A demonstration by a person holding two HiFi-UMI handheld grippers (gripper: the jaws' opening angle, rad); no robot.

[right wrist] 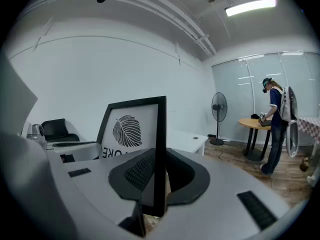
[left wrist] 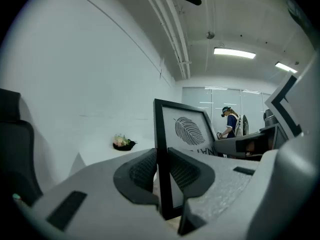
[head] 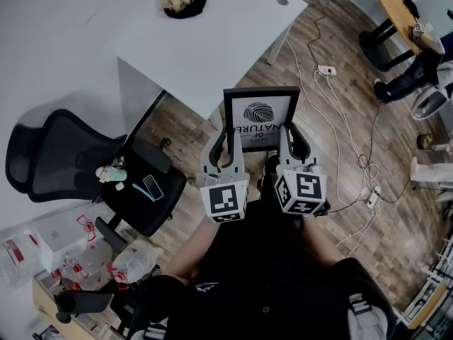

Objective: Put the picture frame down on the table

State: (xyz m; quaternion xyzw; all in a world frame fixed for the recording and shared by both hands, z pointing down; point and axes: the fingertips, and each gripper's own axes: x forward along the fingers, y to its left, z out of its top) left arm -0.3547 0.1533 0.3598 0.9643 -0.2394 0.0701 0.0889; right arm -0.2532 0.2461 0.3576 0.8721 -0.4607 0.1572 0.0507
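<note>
Left gripper (head: 228,142), right gripper (head: 291,137) on picture frame (head: 260,115); gripper-view-only bystander (right wrist: 274,129).

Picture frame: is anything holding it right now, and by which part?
Both grippers hold the picture frame: the left gripper is shut on its left side edge, the right gripper on its right side edge.

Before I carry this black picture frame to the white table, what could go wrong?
The left claw and right claw each pinch only a thin side edge of the black-framed leaf print, which hangs over the wooden floor; a slip would drop it. The corner of the white table lies ahead, so the frame's lower edge could knock it. White cables lie nearby.
</note>
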